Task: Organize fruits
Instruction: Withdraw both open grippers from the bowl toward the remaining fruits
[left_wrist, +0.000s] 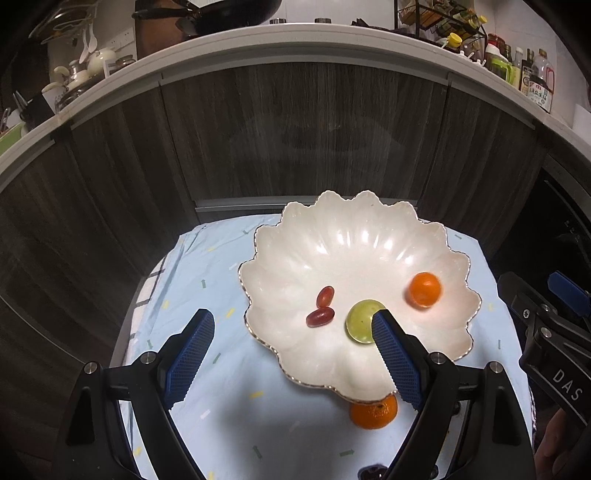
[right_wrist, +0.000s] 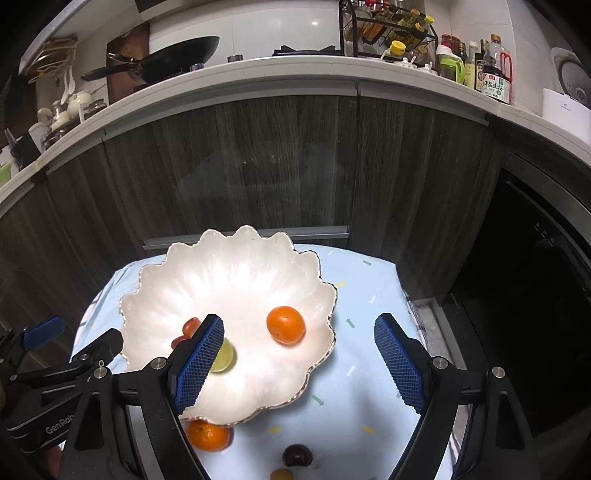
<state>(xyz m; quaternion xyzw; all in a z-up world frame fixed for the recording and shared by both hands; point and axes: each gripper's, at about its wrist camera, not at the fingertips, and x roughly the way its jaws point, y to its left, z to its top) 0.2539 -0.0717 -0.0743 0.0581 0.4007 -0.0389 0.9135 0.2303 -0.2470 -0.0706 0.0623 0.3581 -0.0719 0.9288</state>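
Left wrist view: the left tool (left_wrist: 291, 326) hangs released and empty above the near rim of the bowl (left_wrist: 369, 384). In the bowl lie two red grapes (left_wrist: 322, 306), a green fruit (left_wrist: 360, 319) half covered by the tool's right finger, and an orange (left_wrist: 424, 290). A second orange (left_wrist: 373, 410) sits on the desk (left_wrist: 229, 398), tucked under the bowl's lip and partly cut off by it. A dark fruit at the bottom edge is barely visible. The right tool shows only as a black body at the right border.

Right wrist view: the right tool (right_wrist: 299, 336) is also released, nothing between its fingers. Its left finger hides part of the green fruit and grapes. On the desk a dark fruit (right_wrist: 297, 455) and a brownish one (right_wrist: 281, 474) remain, the latter cut off.

Risks: reaching for the tucked orange could knock or tip the bowl; round fruit may roll off the cloth; the two tools, close together, could collide.
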